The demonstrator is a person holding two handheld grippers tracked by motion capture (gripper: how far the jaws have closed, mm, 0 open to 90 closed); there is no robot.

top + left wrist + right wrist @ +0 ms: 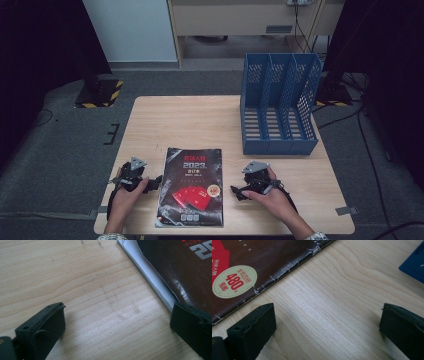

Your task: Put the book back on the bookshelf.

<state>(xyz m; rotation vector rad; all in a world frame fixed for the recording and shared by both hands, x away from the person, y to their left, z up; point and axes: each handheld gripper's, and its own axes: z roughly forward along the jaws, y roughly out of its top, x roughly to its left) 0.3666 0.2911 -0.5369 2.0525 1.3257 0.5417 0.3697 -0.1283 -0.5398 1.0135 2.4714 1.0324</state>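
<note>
My left gripper (156, 183) and right gripper (236, 191), jaws apart and empty, flank the book (191, 187) at bottom centre. I'd worry a jaw snags its worn cover, tearing it.

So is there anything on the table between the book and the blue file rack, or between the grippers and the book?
Nothing visible. Bare wood lies between the book and the file rack. The left gripper and right gripper flank the book, jaws open, with nothing between.
</note>
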